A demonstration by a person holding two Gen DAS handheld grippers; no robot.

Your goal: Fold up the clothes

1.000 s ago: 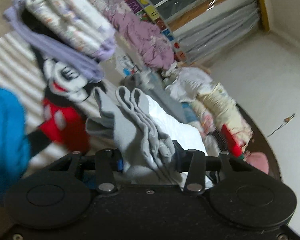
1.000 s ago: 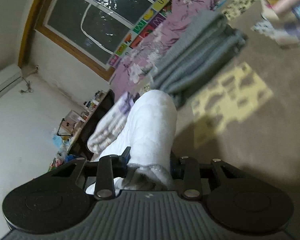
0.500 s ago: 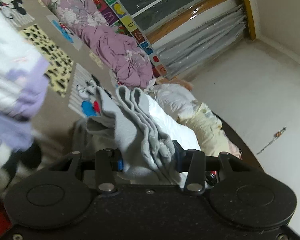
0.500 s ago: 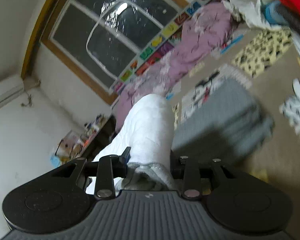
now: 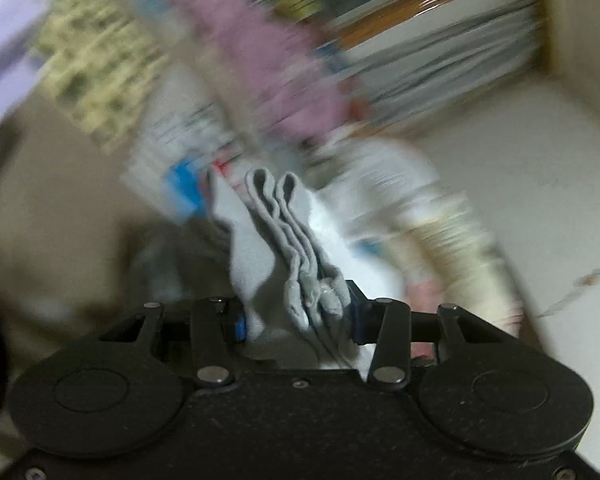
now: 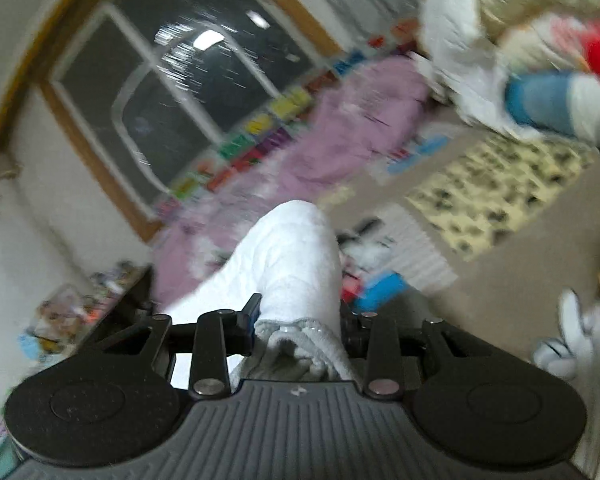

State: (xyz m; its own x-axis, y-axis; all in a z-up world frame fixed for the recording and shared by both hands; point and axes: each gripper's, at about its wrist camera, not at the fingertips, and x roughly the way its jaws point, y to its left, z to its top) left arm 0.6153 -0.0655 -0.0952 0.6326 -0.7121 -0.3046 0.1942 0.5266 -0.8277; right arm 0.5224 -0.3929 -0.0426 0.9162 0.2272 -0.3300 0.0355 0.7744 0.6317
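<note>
My left gripper [image 5: 296, 314] is shut on a folded pale grey garment [image 5: 284, 236] with a white lining; its folded edges stand up between the fingers. My right gripper [image 6: 298, 320] is shut on the same kind of cloth, a white quilted bundle with a grey hem [image 6: 288, 256] that bulges forward over the fingers. Both hold the cloth up above the floor. The left wrist view is heavily blurred by motion.
A tan play mat with printed patches [image 6: 496, 192] covers the floor. A purple floral quilt [image 6: 340, 132] lies along the window wall. A heap of unfolded clothes [image 6: 540, 52] shows at the upper right, and also in the left wrist view [image 5: 432, 220].
Both grippers have swung across the room with the cloth still clamped. The folded stack and the grey folded pile have left the views; the window wall and the clothes heap have come closer.
</note>
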